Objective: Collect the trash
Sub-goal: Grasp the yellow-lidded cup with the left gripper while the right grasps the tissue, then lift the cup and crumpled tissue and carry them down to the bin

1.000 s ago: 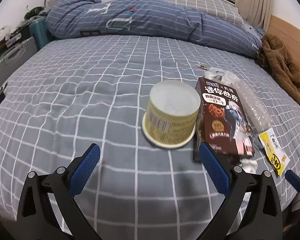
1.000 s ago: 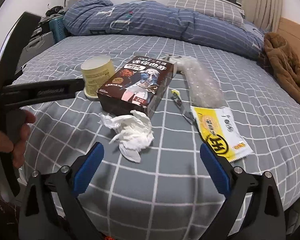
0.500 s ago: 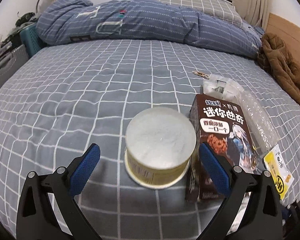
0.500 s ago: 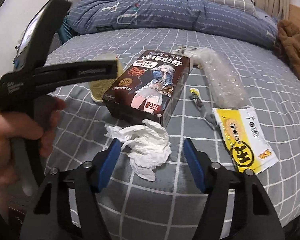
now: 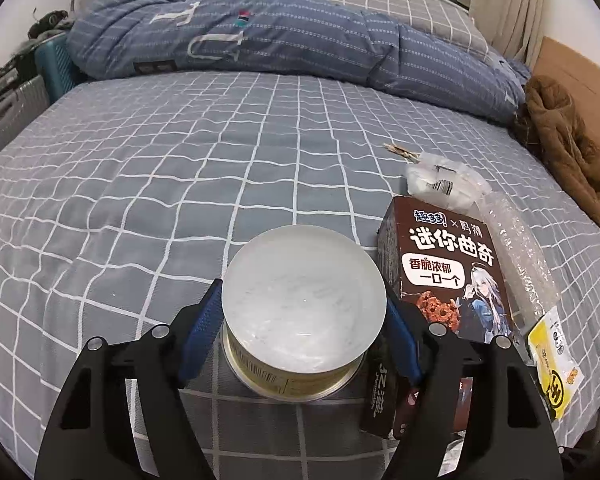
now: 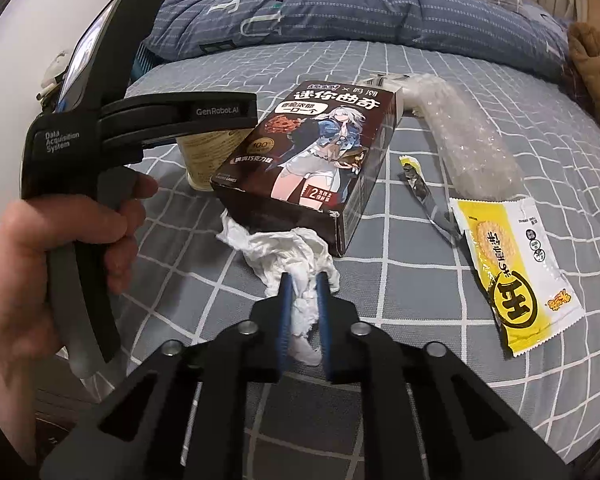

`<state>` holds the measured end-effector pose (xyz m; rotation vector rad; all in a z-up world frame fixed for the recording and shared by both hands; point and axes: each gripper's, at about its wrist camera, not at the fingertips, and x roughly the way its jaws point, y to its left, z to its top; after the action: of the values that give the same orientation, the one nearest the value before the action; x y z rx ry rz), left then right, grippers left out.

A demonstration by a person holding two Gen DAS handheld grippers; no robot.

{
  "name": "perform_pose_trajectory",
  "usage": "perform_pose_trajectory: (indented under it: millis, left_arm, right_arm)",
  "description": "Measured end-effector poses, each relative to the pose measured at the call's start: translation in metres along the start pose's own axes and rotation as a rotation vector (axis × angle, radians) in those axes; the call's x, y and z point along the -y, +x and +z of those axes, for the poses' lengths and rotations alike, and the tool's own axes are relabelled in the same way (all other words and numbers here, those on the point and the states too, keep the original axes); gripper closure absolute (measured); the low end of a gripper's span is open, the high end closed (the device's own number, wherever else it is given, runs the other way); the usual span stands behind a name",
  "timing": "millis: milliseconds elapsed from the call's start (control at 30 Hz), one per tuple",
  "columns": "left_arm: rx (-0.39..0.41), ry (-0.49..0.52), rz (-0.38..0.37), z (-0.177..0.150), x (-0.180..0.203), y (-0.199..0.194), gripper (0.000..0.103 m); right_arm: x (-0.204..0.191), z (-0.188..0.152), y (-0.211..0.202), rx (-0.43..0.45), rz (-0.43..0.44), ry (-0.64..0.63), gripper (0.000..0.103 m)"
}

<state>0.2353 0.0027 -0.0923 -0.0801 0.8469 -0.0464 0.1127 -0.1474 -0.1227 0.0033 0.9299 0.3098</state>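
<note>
An upside-down yellow paper cup (image 5: 300, 304) stands on the grey checked bed (image 5: 180, 168). My left gripper (image 5: 302, 298) straddles it; its jaws are closing and the blue pads (image 5: 202, 332) meet the cup's sides. A brown cookie box (image 5: 444, 276) lies just right of the cup. In the right wrist view my right gripper (image 6: 303, 284) is shut on a crumpled white tissue (image 6: 284, 244) in front of the cookie box (image 6: 320, 152). A yellow snack wrapper (image 6: 512, 272) lies flat to the right. The left gripper's finger (image 6: 220, 112) hides most of the cup (image 6: 208, 156).
A roll of bubble wrap (image 6: 468, 132) and a small dark torn wrapper (image 6: 420, 188) lie beyond the yellow wrapper. A clear plastic bag (image 5: 444, 180) sits behind the box. A blue duvet (image 5: 260, 32) lines the far side, a brown garment (image 5: 564, 148) the right. A hand (image 6: 60, 240) holds the left gripper.
The left gripper moved up to the cup and its jaws narrowed around it. The right gripper's jaws came together on the tissue and pinched it.
</note>
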Motion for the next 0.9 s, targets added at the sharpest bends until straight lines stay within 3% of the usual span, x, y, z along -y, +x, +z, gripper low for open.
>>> perform_pose_trajectory:
  millis: [200,900]
  left_arm:
    - [0.008,0.013,0.014,-0.003,0.003,-0.002,0.032]
    - [0.012,0.037,0.03,-0.012,0.006,-0.042,0.032]
  right_arm:
    - [0.0,-0.001,0.002,-0.019,-0.004,0.004,0.096]
    - [0.001,0.007,-0.028,0.051,-0.014,0.015,0.096]
